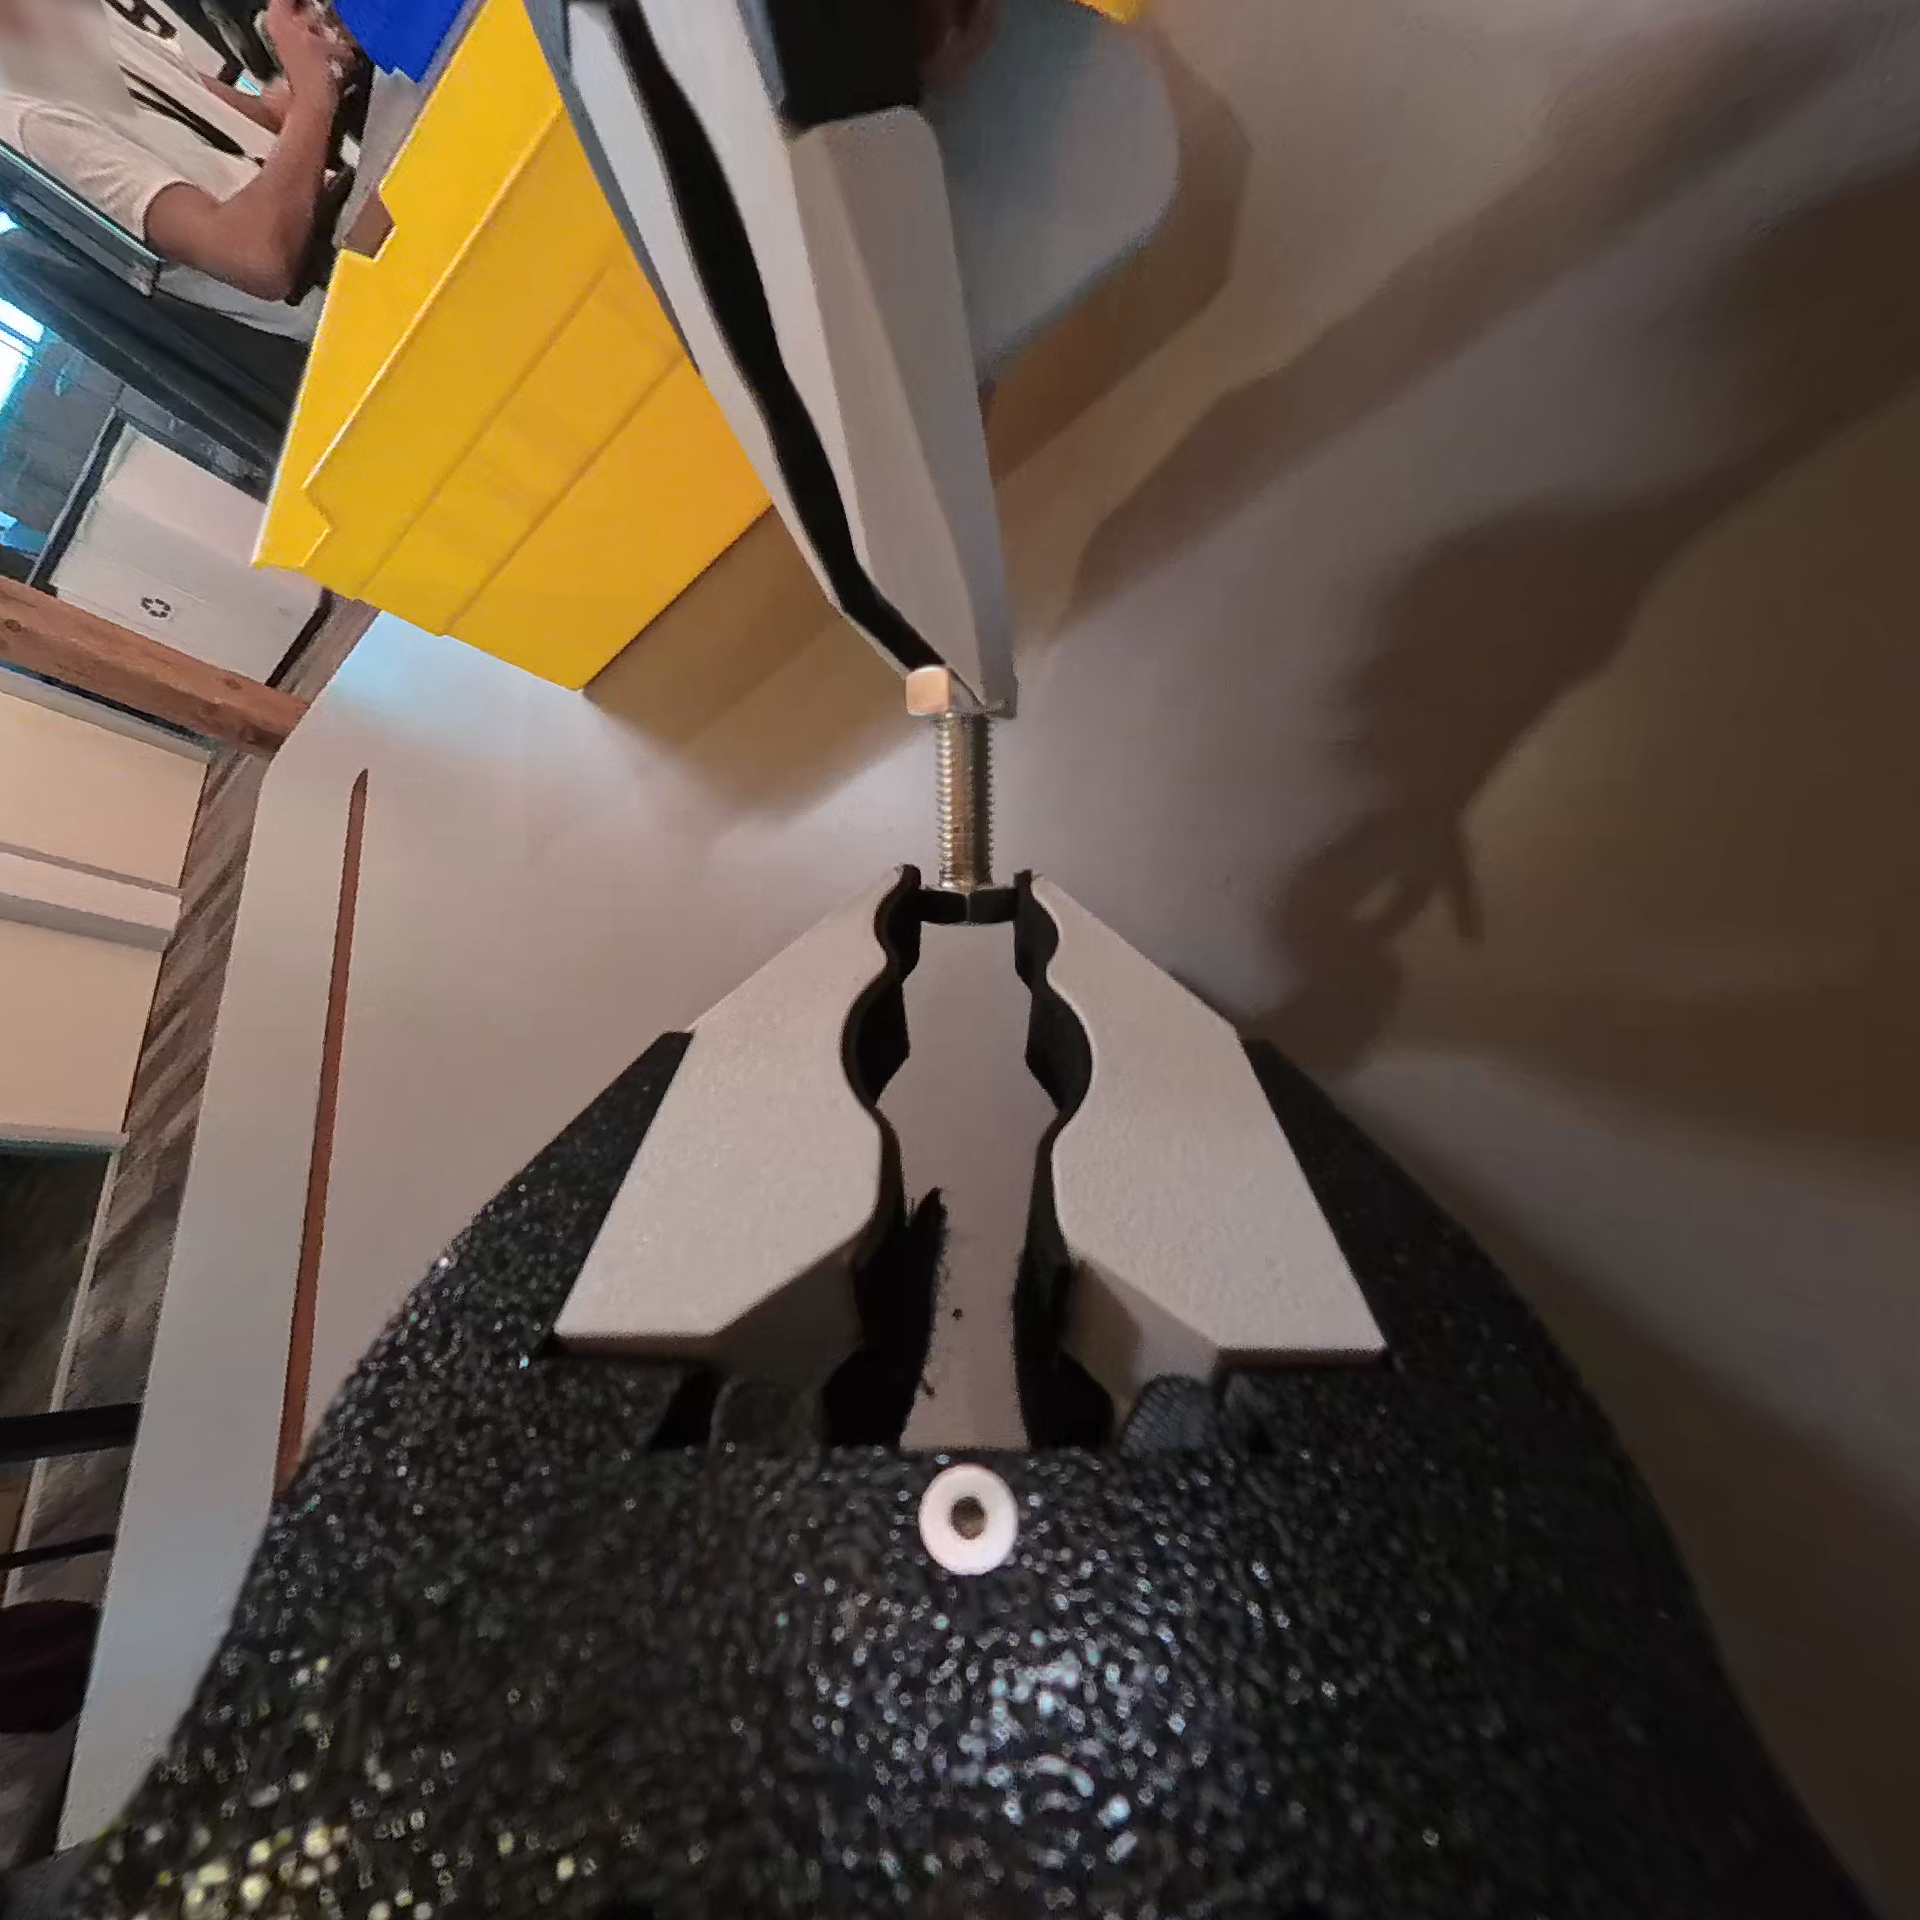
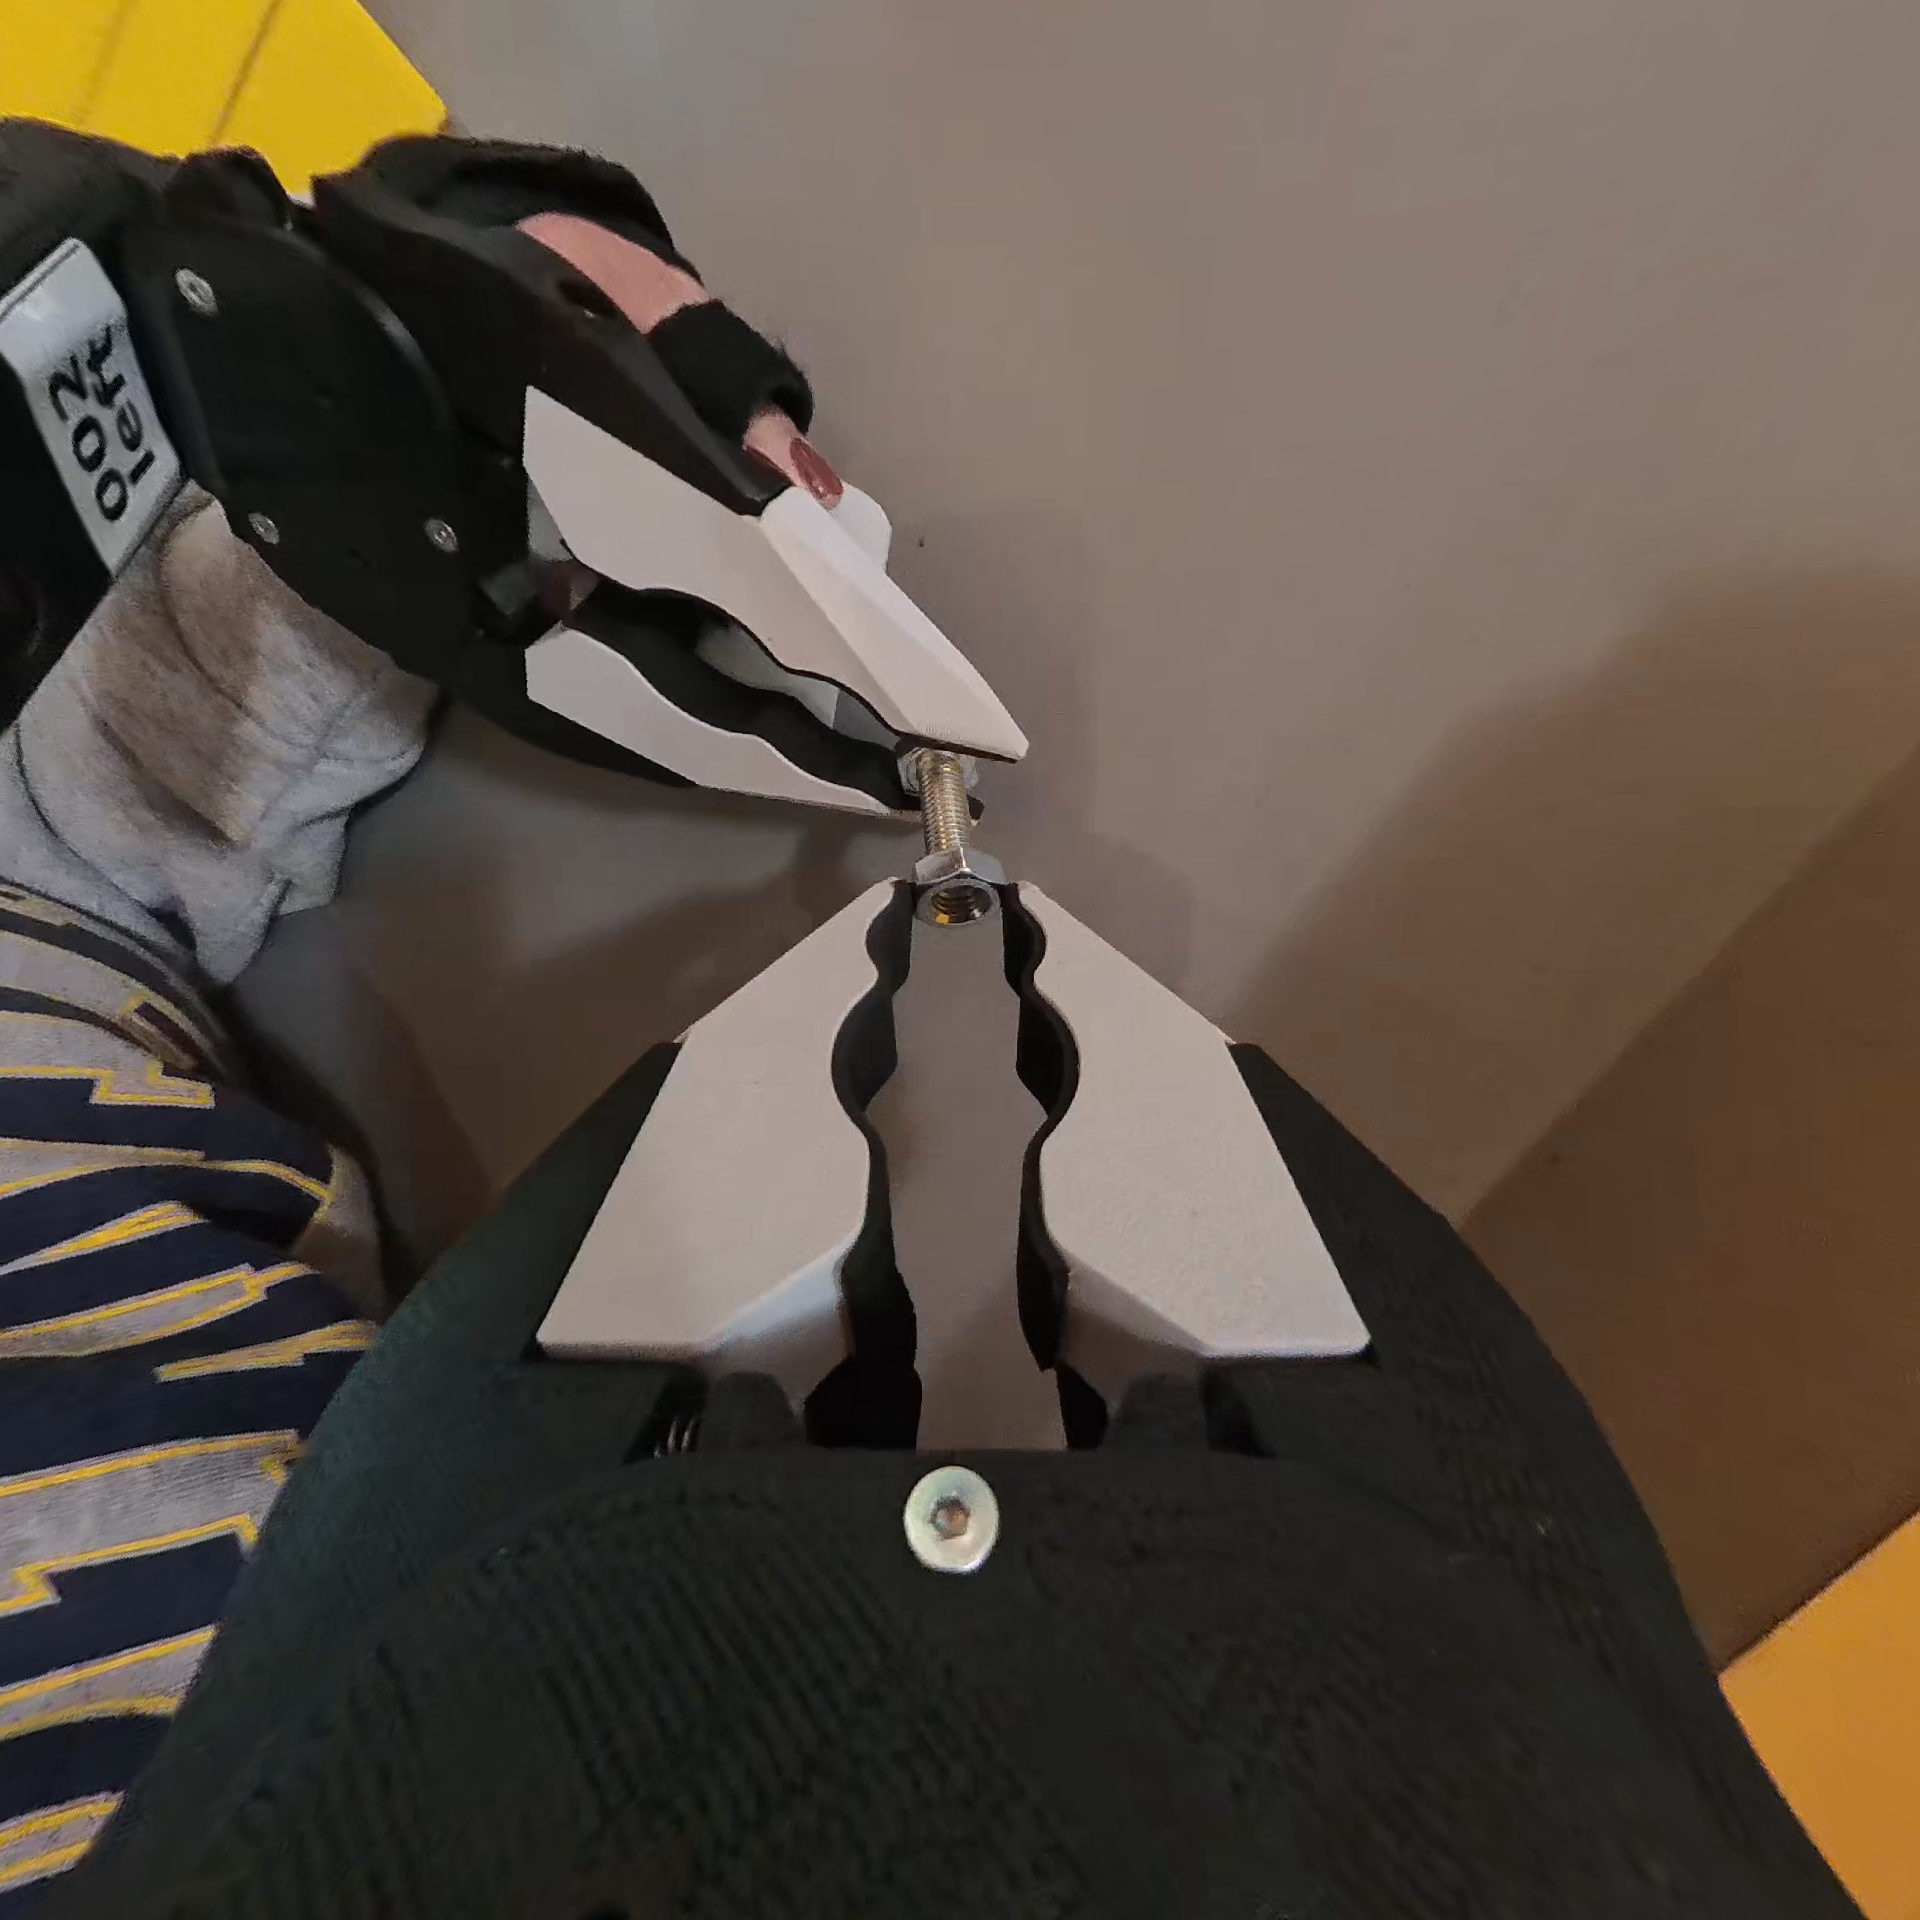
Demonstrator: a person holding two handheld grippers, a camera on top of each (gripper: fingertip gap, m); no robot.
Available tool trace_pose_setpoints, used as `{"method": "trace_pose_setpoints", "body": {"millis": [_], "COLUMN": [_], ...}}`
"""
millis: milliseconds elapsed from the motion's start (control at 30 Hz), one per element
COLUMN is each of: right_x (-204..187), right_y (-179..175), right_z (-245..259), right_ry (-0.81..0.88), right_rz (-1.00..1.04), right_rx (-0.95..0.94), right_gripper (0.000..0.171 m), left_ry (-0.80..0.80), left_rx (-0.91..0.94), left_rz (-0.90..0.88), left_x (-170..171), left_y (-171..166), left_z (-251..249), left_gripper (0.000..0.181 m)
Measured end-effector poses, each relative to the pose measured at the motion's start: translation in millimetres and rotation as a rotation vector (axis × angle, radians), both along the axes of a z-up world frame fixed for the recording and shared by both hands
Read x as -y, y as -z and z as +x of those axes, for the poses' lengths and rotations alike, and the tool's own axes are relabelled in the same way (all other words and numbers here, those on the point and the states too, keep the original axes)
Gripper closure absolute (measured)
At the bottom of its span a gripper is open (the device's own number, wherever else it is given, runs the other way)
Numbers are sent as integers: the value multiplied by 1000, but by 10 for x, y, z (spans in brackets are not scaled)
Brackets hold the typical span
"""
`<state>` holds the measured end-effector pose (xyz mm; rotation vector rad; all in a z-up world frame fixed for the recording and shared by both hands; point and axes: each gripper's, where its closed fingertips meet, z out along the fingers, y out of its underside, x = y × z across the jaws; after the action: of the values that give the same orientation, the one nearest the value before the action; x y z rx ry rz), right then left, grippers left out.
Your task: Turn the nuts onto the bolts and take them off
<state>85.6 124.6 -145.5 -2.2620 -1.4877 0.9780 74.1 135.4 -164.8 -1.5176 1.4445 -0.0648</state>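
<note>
Bolt (image 1: 964,805) is pinched by its head between the tips of our left gripper (image 1: 966,902), while our right gripper (image 2: 953,896) pinches the nut (image 2: 953,883) just at the thread's end, so most turning seems left.

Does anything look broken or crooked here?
No, nothing stands out. The bolt runs straight between the two grippers. The left gripper pinches its head, and the right gripper pinches the nut at its tip. Nothing looks bent or dropped.
</note>
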Motion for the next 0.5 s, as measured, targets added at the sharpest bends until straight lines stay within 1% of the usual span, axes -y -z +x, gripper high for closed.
{"method": "trace_pose_setpoints", "body": {"millis": [200, 333, 400, 433, 467, 500], "right_x": [-65, -151, -213, -235, -252, -245], "right_y": [-125, -226, -379, -485, -608, -735], "right_z": [-41, -26, -47, -79, -127, -183], "right_ry": [13, 33, 32, 29, 30, 30], "right_rz": [62, 126, 210, 261, 318, 370], "right_rx": [-45, -79, -157, -226, -315, -417], "right_gripper": [155, 154, 145, 136, 123, 116], "left_ry": [-20, -44, -73, -78, -74, -61], "left_rx": [75, 164, 252, 324, 408, 494], "left_rz": [-27, -61, -105, -132, -164, -199], "left_x": [-24, -51, -83, -93, -94, -83], "left_y": [-59, -134, -201, -266, -345, -430], "left_z": [-51, -81, -108, -108, -103, -97], "left_gripper": [166, 166, 166, 166, 166, 166]}}
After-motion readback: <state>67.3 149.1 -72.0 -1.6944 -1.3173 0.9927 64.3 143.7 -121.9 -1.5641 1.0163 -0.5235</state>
